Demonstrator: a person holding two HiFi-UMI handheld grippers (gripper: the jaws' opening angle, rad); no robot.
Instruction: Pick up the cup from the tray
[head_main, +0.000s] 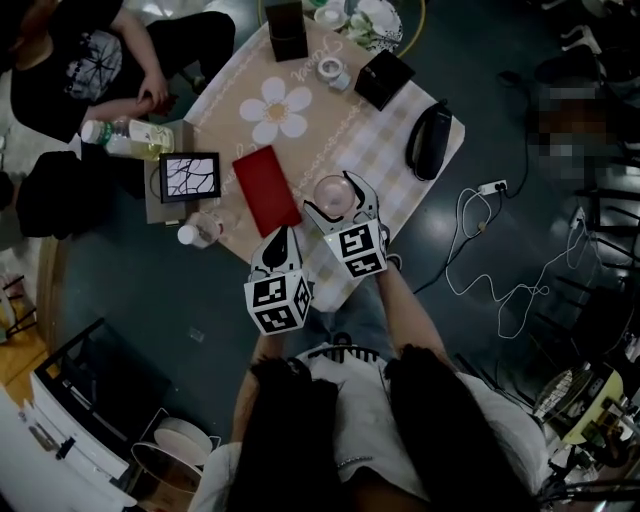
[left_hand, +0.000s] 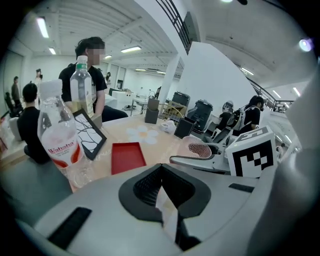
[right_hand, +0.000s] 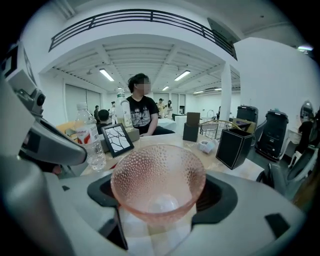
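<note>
A pink dimpled glass cup (head_main: 333, 192) is just right of the flat red tray (head_main: 265, 189) on the beige cloth. My right gripper (head_main: 340, 202) is shut on the cup. In the right gripper view the cup (right_hand: 159, 181) fills the space between the jaws of the right gripper (right_hand: 159, 202), mouth towards the camera. I cannot tell whether it rests on the cloth or hangs above it. My left gripper (head_main: 283, 242) sits at the table's near edge, below the tray, shut and empty. The left gripper (left_hand: 162, 197) looks at the tray (left_hand: 127, 156) and cup (left_hand: 199, 149).
A water bottle (head_main: 200, 232) and a framed picture (head_main: 189, 176) stand left of the tray. Two black boxes (head_main: 383, 78), a tape roll (head_main: 331, 70) and a black oval device (head_main: 430, 140) sit further back. A person (head_main: 80, 60) sits at the left. Cables (head_main: 490, 240) lie on the floor.
</note>
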